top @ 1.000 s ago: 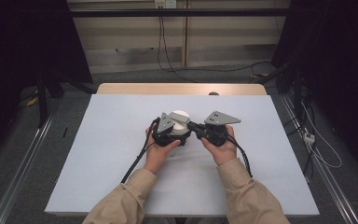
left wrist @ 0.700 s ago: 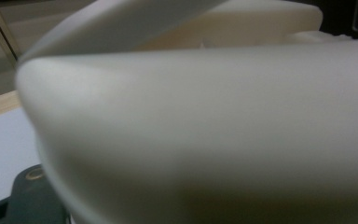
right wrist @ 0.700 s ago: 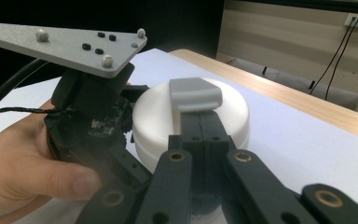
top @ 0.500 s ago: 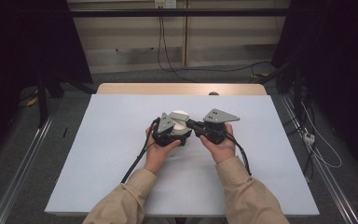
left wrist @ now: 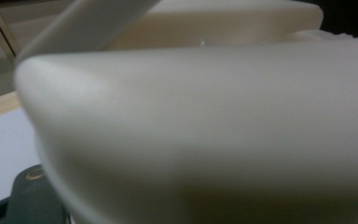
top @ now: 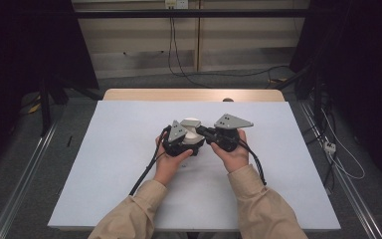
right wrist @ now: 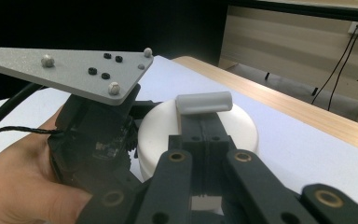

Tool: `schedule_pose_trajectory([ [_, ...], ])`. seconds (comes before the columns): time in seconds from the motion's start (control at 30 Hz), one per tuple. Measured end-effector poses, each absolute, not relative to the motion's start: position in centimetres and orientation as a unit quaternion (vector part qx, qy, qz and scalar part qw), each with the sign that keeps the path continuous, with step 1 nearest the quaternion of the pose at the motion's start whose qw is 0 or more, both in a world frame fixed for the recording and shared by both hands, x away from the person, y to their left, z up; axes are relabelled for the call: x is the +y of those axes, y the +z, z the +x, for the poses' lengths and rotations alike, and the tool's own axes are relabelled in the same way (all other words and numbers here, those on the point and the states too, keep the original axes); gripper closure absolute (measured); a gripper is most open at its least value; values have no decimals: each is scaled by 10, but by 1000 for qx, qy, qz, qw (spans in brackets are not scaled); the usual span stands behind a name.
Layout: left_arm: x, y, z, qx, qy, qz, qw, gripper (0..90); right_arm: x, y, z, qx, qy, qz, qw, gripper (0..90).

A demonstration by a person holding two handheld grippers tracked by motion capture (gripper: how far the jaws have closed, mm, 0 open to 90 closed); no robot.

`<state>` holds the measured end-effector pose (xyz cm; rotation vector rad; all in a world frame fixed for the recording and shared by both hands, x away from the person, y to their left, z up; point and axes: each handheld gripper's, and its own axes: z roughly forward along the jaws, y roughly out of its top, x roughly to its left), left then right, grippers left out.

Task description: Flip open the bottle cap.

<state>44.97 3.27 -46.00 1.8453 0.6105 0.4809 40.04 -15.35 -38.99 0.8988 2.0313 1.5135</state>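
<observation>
A white round container (top: 193, 127) sits at the middle of the table (top: 109, 149), between both grippers. My left gripper (top: 188, 142) holds it from the near left; in the left gripper view the container (left wrist: 205, 130) is blurred and very close. My right gripper (right wrist: 204, 122) comes in from the right with its jaws pressed together on a short white bar handle (right wrist: 204, 102) on top of the container's lid (right wrist: 242, 128). The left gripper (right wrist: 98, 140) with its grey plate (right wrist: 70, 70) sits in a hand beside the container.
A pale sheet covers the table, with a bare wooden strip (top: 194, 94) at the far edge. Black cables (top: 146, 172) trail from both grippers toward the near side. Dark curtains and floor cables (top: 338, 149) flank the table.
</observation>
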Motion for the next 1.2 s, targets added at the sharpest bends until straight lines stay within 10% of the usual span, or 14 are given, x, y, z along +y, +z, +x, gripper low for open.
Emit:
schedule_pose_trajectory([
  [1.2,32,-460,450,260,199,774,542,185,-143,-380,414,729,563,316,225,900],
])
